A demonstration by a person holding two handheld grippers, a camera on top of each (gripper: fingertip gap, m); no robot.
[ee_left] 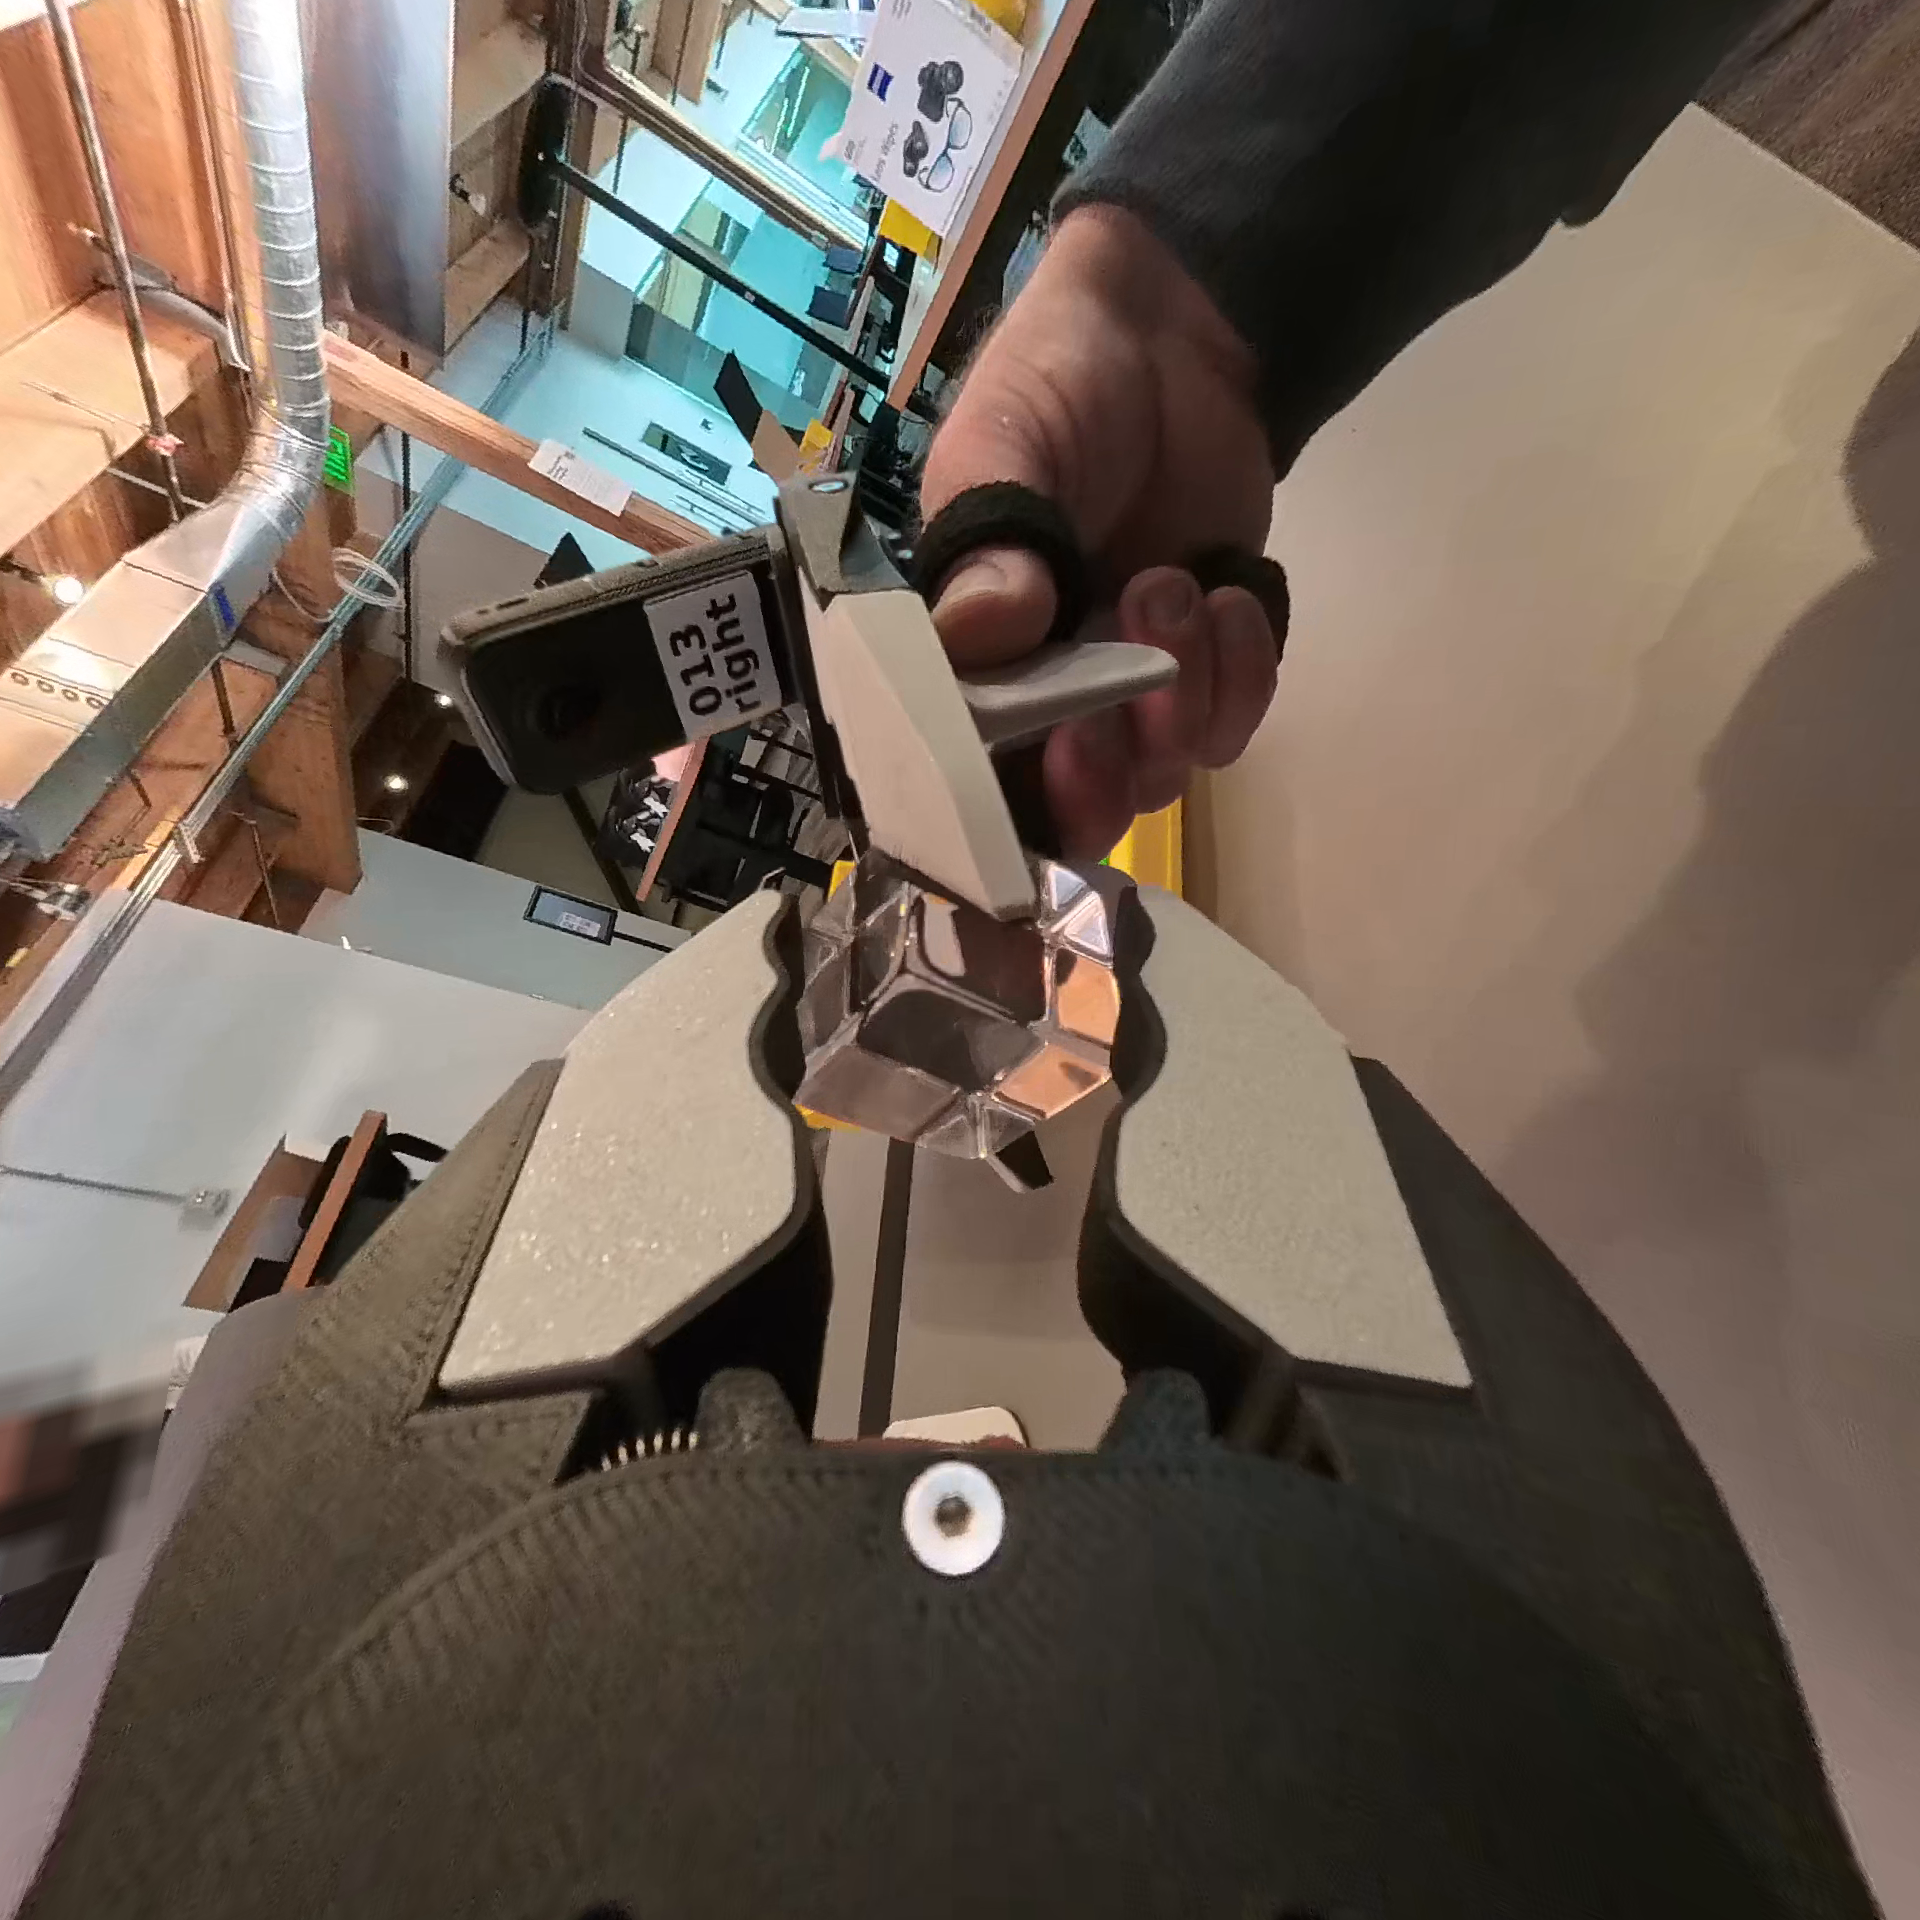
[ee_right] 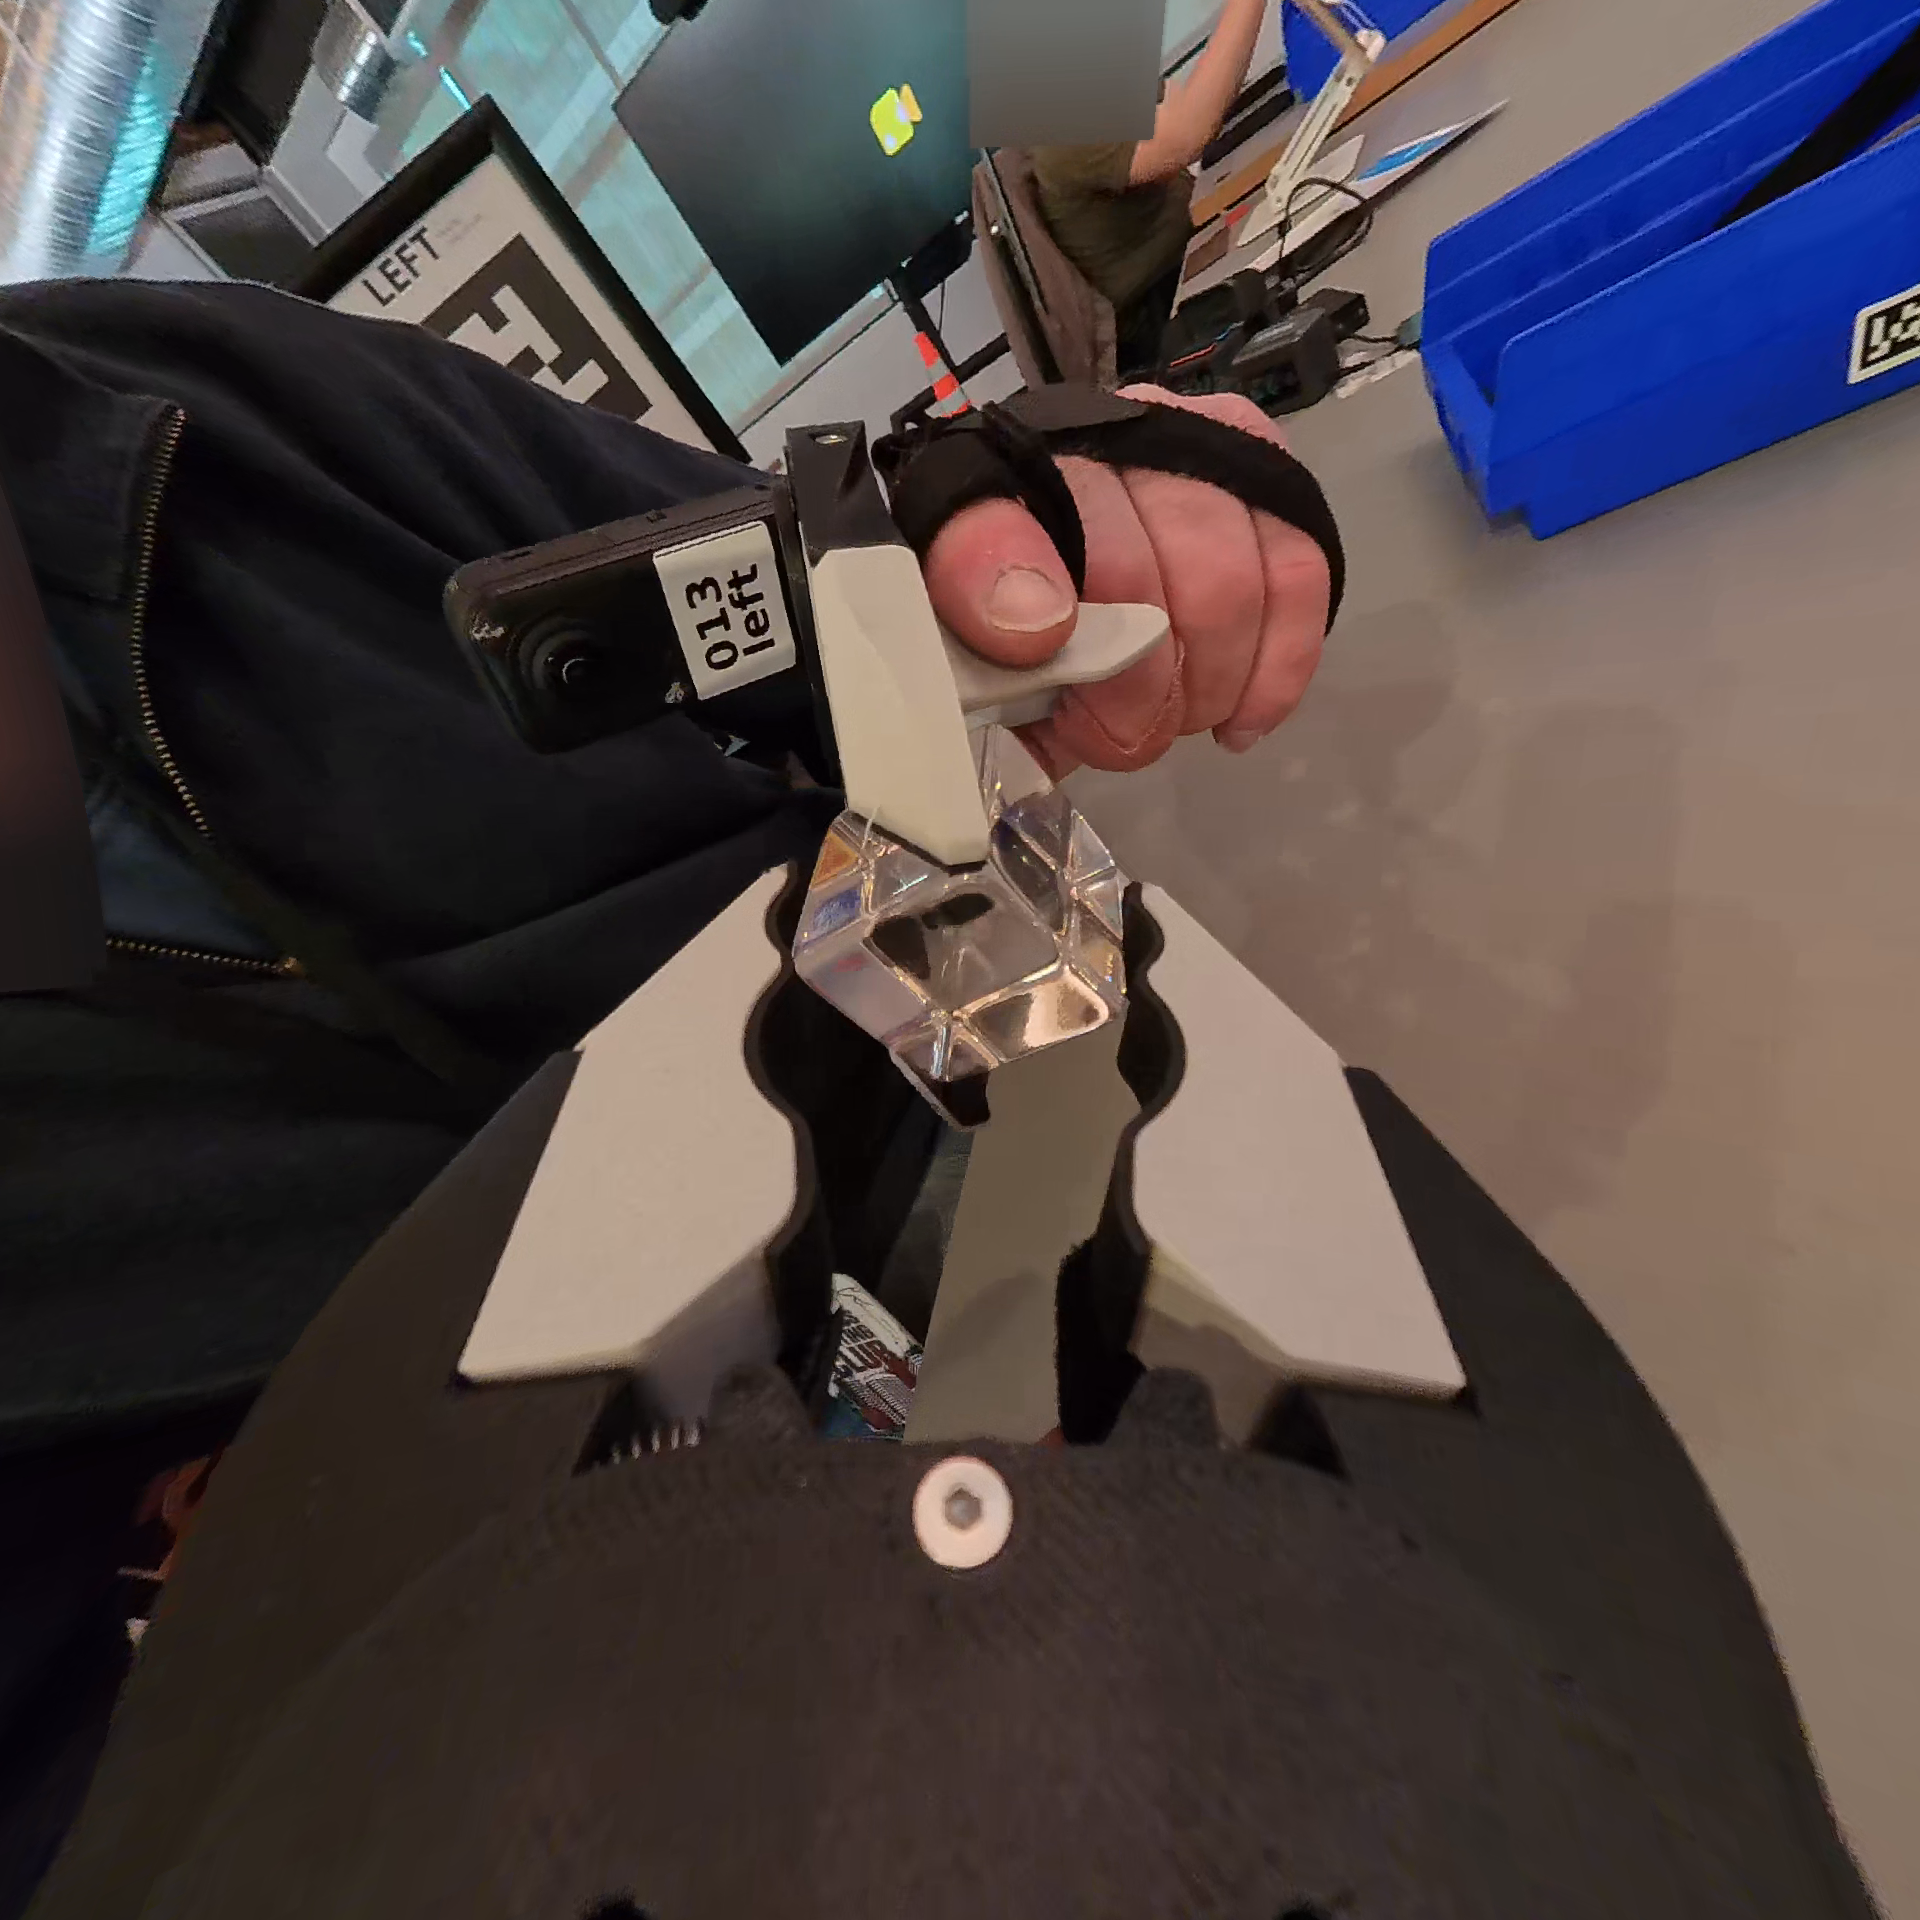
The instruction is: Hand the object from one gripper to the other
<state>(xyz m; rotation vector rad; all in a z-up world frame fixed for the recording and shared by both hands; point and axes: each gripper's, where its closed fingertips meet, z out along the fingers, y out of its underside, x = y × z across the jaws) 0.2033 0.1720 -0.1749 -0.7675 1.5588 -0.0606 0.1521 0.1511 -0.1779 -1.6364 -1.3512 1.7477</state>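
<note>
A clear faceted crystal block (ee_left: 966, 1013) is held in the air between both grippers. In the left wrist view, my left gripper (ee_left: 961, 935) is shut on it, with its grey fingers (ee_left: 665, 1122) pressing on both sides. A finger of the right gripper (ee_left: 914, 748) comes down from above and presses on the block's top face. In the right wrist view, the crystal block (ee_right: 966, 966) sits between the tips of my right gripper (ee_right: 958, 909), which is shut on it. A finger of the left gripper (ee_right: 904, 727) clamps the block from above. A hand holds each gripper.
A grey table (ee_right: 1558, 935) lies below, with blue bins (ee_right: 1662, 291) at its far right. The person's dark jacket (ee_right: 364, 727) fills the left. A dark monitor (ee_right: 810, 156) and a seated person (ee_right: 1112, 197) are behind. A white surface (ee_left: 1558, 727) lies to the right in the left wrist view. The tips of one gripper are about 4 cm away from the tips of the other.
</note>
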